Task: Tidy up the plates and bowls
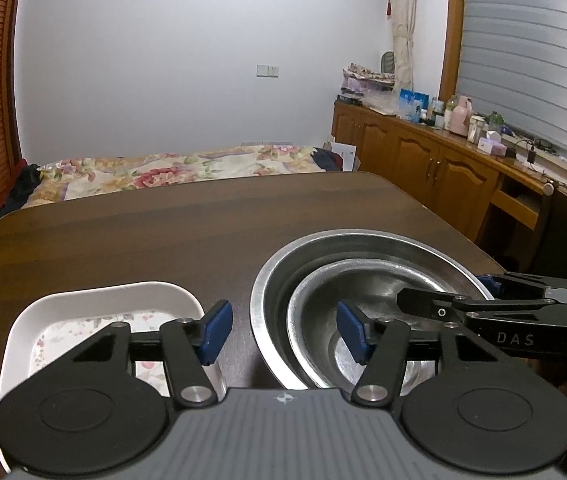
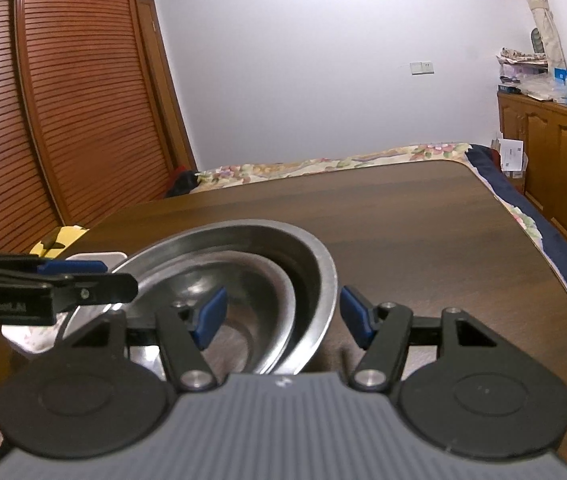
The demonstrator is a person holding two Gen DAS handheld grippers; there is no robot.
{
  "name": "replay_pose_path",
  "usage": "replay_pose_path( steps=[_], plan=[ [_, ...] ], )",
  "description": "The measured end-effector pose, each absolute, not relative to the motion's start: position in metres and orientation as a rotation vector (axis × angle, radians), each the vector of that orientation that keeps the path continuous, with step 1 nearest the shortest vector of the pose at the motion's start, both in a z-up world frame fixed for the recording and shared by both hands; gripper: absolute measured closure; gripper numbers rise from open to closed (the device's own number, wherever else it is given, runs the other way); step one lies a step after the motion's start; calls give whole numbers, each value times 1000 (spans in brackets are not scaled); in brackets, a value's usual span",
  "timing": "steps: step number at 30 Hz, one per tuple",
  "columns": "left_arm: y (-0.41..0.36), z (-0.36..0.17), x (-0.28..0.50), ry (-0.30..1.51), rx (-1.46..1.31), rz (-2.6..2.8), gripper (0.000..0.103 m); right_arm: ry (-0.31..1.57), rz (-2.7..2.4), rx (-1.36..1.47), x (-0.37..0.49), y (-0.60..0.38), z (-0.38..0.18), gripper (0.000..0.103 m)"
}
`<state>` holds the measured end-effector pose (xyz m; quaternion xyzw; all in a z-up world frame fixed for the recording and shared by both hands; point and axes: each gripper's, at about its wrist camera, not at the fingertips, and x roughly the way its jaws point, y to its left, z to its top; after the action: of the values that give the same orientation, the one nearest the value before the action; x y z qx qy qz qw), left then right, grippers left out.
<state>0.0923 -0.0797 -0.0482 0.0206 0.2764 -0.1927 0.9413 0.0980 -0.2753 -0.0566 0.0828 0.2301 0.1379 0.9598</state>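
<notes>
A large steel bowl [image 1: 363, 246] sits on the dark wooden table [image 1: 123, 232] with a smaller steel bowl [image 1: 323, 292] nested inside it. To its left lies a white square plate [image 1: 83, 300] with a floral pattern. My left gripper [image 1: 283, 334] is open and straddles the bowls' left rim, one pad inside and one between bowl and plate. My right gripper [image 2: 283, 316] is open and straddles the large bowl [image 2: 319, 264] at its right rim, one pad inside over the small bowl [image 2: 251, 276]. Each gripper shows in the other's view: the right gripper [image 1: 447, 292] and the left gripper [image 2: 99, 276].
The bare table top [image 2: 423, 232] stretches behind and to the right of the bowls. Beyond its far edge is a bed with a floral cover [image 1: 171, 170]. Wooden cabinets [image 1: 423, 160] with clutter stand on the right, a slatted wardrobe [image 2: 63, 100] on the left.
</notes>
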Motion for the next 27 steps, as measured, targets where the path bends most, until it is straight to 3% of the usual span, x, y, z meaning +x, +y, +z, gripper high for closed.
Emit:
replay_pose_path(
  steps=[9,16,22,27],
  plan=[
    [-78,-51,95,612,57,-385,49,458,281,178,94,-270,-56,40],
    [-79,-55,97,674,60,-404,60,451,274,196,90,-271,-59,40],
    [-78,-59,101,705,49,-412,60,462,282,219,94,-274,-61,49],
    [-80,-60,100,711,45,-421,71,474,296,216,95,-271,-63,67]
  ],
)
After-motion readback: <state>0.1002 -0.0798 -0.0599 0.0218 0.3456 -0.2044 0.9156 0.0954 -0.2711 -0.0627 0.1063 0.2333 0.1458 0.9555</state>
